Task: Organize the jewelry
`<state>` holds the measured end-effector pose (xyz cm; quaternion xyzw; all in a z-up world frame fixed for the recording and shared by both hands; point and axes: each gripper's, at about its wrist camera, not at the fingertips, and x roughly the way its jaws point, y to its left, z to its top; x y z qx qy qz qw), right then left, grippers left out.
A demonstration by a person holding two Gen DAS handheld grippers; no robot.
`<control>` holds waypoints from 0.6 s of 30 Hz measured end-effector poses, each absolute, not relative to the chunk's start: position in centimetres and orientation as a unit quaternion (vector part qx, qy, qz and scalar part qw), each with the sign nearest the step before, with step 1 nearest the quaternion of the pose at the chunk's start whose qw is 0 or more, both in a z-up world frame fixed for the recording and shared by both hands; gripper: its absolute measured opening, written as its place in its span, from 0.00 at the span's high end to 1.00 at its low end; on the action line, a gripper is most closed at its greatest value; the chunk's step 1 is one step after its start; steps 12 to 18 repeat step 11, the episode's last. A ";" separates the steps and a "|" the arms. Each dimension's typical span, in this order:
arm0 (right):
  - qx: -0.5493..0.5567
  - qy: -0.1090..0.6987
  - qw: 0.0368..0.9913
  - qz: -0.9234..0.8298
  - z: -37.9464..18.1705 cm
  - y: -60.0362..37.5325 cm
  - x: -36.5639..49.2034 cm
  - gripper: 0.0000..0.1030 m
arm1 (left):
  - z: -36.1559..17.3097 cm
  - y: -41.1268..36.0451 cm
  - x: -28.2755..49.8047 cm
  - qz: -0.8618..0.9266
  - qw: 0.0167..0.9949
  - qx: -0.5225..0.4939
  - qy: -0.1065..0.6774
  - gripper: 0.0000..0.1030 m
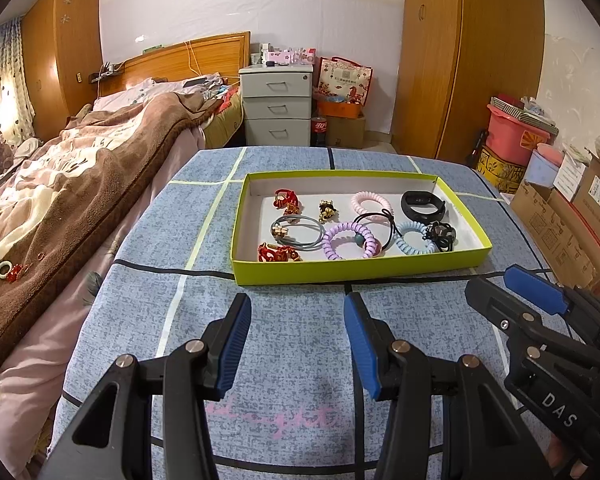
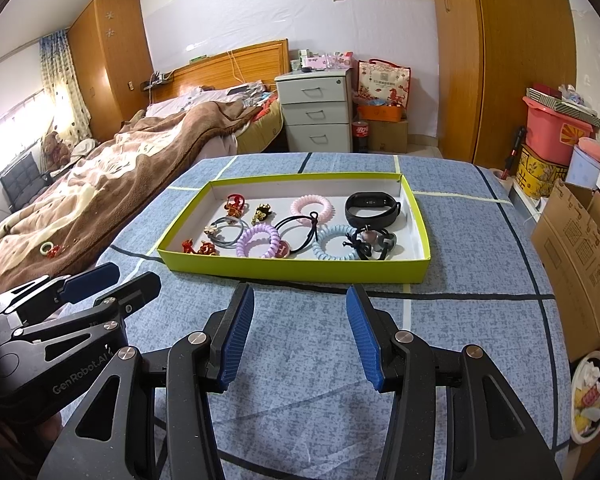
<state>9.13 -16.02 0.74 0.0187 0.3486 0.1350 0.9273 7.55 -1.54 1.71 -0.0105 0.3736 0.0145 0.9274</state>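
A lime-green shallow box [image 1: 340, 270] [image 2: 292, 270] lies on the blue checked cloth ahead of both grippers. Inside it are a black wristband [image 1: 423, 206] [image 2: 372, 210], a pink coil hair tie [image 1: 371, 202], a purple coil [image 1: 330, 246], a light blue coil [image 1: 400, 240], grey hair ties with a flower [image 1: 279, 231], red ornaments [image 1: 286, 200] and a gold clip [image 1: 327, 209]. My left gripper [image 1: 297, 304] [image 2: 136, 274] is open and empty, short of the box's near wall. Beside it on the right, my right gripper [image 2: 300, 296] [image 1: 500, 284] is also open and empty.
A bed with a brown blanket [image 1: 80, 184] runs along the left; a bead ring and a red ornament [image 1: 5, 270] [image 2: 47, 248] lie on it. Cardboard cartons [image 2: 580, 248] and a plate [image 2: 590, 396] stand off the right edge. A grey drawer unit [image 1: 278, 108] stands behind.
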 end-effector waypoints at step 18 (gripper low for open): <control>0.018 0.351 0.927 0.135 0.6 -15.9 9.1 0.52 | 1.6 -1.7 7.4 0.011 0.927 -0.012 0.374 0.51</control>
